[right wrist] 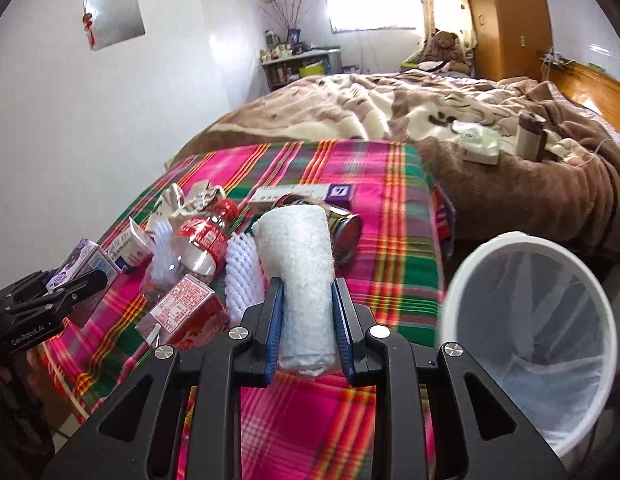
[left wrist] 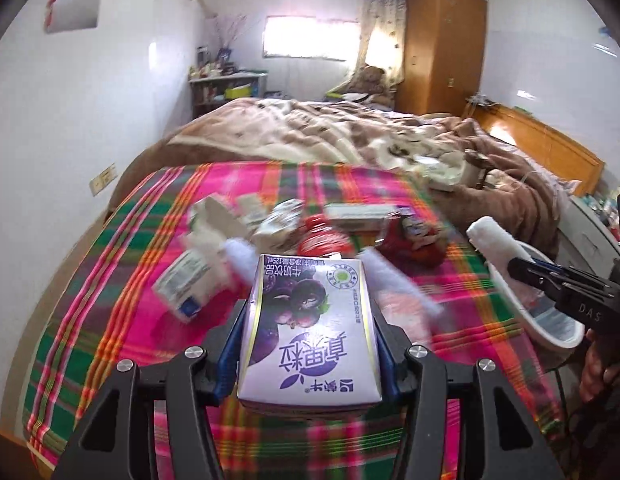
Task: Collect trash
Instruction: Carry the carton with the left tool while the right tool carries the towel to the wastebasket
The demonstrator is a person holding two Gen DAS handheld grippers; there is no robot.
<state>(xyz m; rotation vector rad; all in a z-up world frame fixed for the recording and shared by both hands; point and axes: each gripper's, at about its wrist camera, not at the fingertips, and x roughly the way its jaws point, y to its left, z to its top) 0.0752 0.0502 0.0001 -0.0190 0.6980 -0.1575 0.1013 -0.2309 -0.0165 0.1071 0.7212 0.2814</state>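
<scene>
A purple-and-white milk carton (left wrist: 305, 344) is clamped between the blue pads of my left gripper (left wrist: 310, 312), lifted above the plaid cloth (left wrist: 129, 280). My right gripper (right wrist: 307, 284) is shut on a white rolled towel (right wrist: 293, 240), held over the cloth just left of the white lined bin (right wrist: 522, 237). In the right wrist view the left gripper (right wrist: 69, 284) shows at the left edge with the carton (right wrist: 85, 260). In the left wrist view the right gripper (left wrist: 518, 268) carries the roll (left wrist: 494, 236) by the bin (left wrist: 566, 342).
On the plaid cloth (right wrist: 370, 280) lie a clear bottle with a red label (right wrist: 197, 244), a red carton (right wrist: 185, 312), white bristly pieces (right wrist: 241, 272), a metal can (right wrist: 344, 228), a long white box (right wrist: 305, 194) and crumpled foil (right wrist: 189, 200). A brown blanket covers the bed behind.
</scene>
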